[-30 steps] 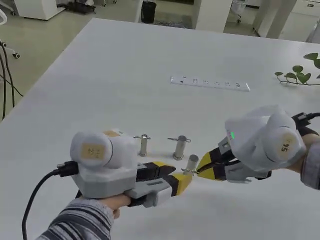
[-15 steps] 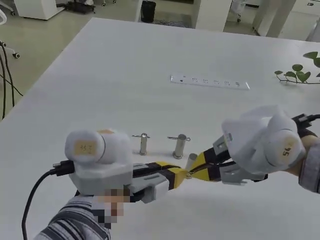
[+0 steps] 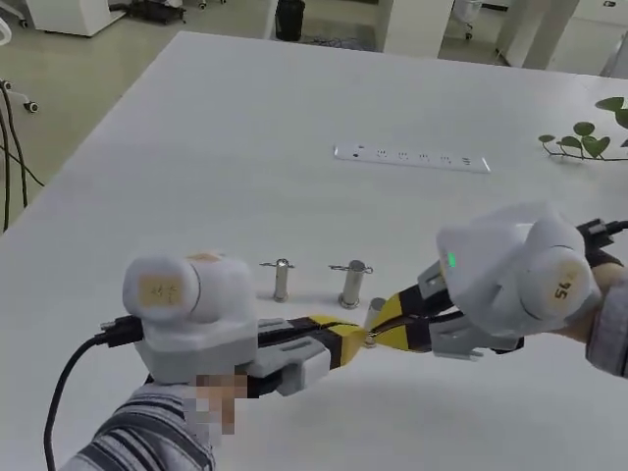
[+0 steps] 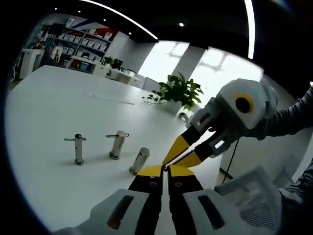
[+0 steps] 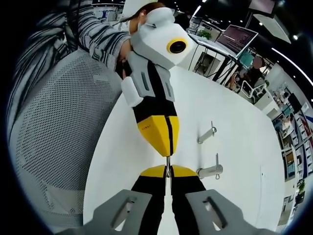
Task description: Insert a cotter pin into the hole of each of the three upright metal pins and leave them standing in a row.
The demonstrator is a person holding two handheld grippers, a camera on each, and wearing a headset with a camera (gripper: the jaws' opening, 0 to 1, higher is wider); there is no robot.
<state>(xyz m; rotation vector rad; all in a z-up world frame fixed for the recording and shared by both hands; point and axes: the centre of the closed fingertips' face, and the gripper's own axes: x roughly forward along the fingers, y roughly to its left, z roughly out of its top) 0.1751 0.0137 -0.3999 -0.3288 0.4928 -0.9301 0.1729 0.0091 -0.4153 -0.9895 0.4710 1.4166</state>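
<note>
Looking over the bench [image 3: 245, 147], we've got the left hand-held gripper [image 3: 353, 343] and right hand-held gripper [image 3: 389, 332] still pinched tip-to-tip just in front of the third metal pin [image 3: 376, 307], both clamping the cotter pin [image 5: 167, 162], like a second ago.

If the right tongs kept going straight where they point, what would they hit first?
Probably the left tongs: their yellow tips sit nose to nose with the right tongs, a thin cotter pin bridging the gap.

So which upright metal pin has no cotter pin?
The bare silver metal pin at the row's right end in the head view; the other two each carry one.
</note>
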